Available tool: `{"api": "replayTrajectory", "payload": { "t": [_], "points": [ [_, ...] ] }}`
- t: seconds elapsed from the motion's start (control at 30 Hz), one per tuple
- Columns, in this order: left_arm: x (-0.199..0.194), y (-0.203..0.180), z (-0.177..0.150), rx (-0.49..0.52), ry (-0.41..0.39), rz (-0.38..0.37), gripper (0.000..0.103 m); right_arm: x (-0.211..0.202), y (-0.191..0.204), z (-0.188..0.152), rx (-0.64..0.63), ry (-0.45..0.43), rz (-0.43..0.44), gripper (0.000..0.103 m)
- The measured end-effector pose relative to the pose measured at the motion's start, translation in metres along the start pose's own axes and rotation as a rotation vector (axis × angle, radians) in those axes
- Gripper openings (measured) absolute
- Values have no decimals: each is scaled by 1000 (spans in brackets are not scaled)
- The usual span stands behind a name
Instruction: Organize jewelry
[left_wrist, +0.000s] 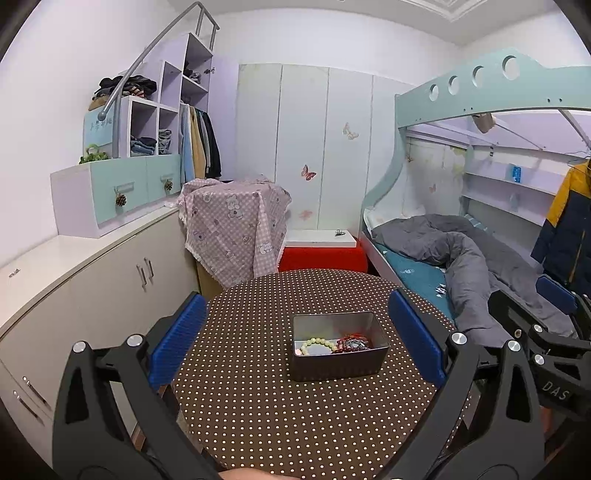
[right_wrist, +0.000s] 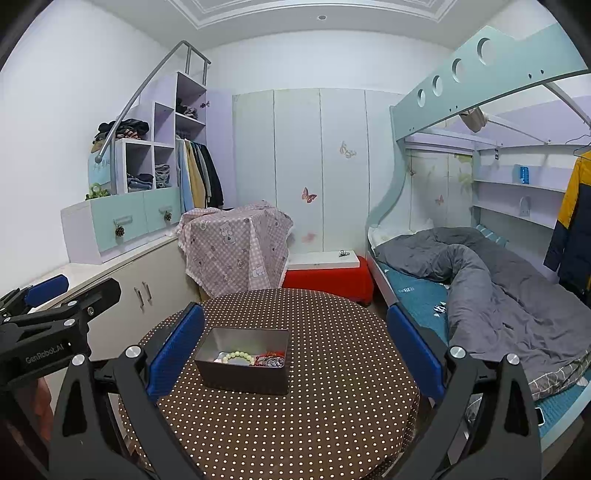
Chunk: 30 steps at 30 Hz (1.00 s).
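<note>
Jewelry, a pale green bead bracelet (left_wrist: 317, 345) and a red tangle (left_wrist: 353, 342), lay in a rectangular metal tin (left_wrist: 334, 369) on the dotted round worktop (left_wrist: 295, 424), ahead between the wide, empty left claw (left_wrist: 295, 347) and right claw (right_wrist: 291, 350).

Tin (left_wrist: 334, 365): grey, rectangular, open, lower centre of frame.
Pale green bead bracelet (left_wrist: 317, 345): inside tin, left.
Red beaded jewelry (left_wrist: 352, 342): inside tin, right.

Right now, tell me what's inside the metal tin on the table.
The metal tin holds a pale green bead bracelet and a tangle of red jewelry. The near wall hides the floor beneath them; anything lying under the red pile cannot be seen.
</note>
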<state>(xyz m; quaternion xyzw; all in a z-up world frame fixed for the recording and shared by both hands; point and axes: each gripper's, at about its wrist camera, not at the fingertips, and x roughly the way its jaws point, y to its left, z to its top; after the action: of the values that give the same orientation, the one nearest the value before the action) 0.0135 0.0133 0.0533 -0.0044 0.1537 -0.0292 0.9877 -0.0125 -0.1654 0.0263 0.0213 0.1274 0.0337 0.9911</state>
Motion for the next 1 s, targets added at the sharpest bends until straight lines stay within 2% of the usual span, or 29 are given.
{"api": "replayTrajectory", "payload": {
  "t": [1.0],
  "points": [
    [-1, -2, 0, 20, -2, 1, 97, 1, -1, -2, 5, 5, -3, 95]
  ]
}}
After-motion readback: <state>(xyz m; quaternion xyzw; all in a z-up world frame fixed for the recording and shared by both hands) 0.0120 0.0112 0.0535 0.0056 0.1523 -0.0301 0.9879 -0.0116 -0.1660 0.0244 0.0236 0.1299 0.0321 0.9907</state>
